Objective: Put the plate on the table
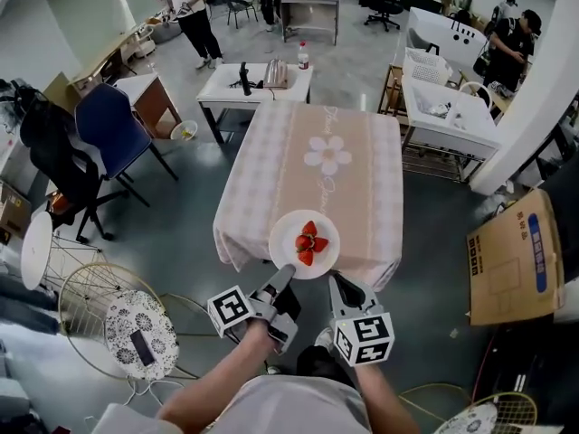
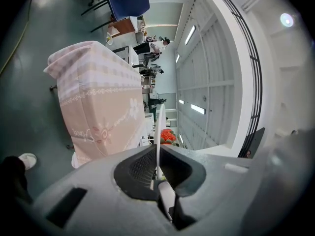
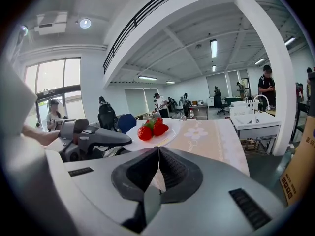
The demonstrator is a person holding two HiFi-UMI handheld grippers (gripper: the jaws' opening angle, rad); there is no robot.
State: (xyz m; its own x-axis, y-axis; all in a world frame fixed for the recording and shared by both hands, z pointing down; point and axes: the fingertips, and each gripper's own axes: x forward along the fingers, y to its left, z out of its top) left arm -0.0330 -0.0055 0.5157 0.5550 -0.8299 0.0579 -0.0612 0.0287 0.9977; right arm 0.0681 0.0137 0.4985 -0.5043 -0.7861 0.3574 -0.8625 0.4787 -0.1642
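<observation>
Left gripper (image 2: 157, 154) has its jaws pinched nearly together on the near rim of a white plate (image 1: 304, 244), which shows edge-on between them in the left gripper view. Right gripper (image 3: 158, 154) has its jaws pressed together with nothing between them, just beside the plate's near right rim. Three strawberries (image 1: 309, 240) lie on the plate. It sits over the near edge of the table (image 1: 362, 197), which is draped in a pink checked tablecloth (image 1: 271, 170). Contact with the cloth cannot be told.

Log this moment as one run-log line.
left gripper: shut on plate rim | plate: carries strawberries, over near edge of table | right gripper: shut, empty
</observation>
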